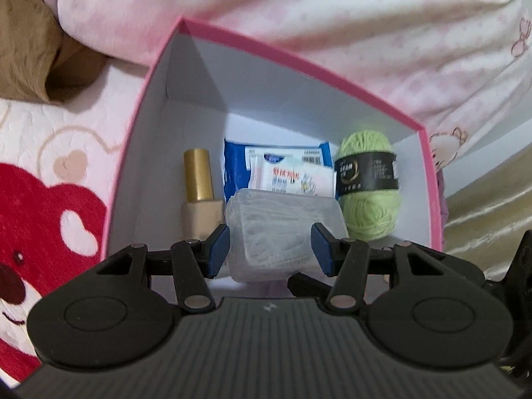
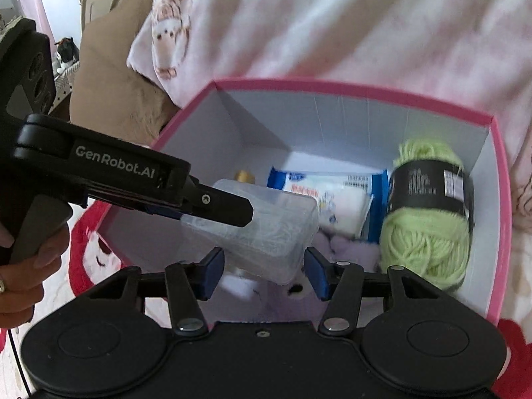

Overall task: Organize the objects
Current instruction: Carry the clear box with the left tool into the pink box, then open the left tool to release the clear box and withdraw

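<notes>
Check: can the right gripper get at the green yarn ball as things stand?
Probably yes. The yarn ball sits exposed at the right side of the open pink box, nothing on top. The right gripper is open and empty; the left gripper and its clear case sit further left.

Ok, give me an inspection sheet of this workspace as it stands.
Surface: bear-print bedding, with the pink box standing on it.
Job's things: in the box, gold-capped bottle, blue wipes pack, green yarn ball; clear plastic case held tilted above them.
Clutter: pale purple fluffy item on the box floor, unclear what.
Grippers: left gripper shut on the case; right gripper open, empty.
Cables: thin dark line, possibly a cord.
Surroundings: pink quilt, brown cushion.
</notes>
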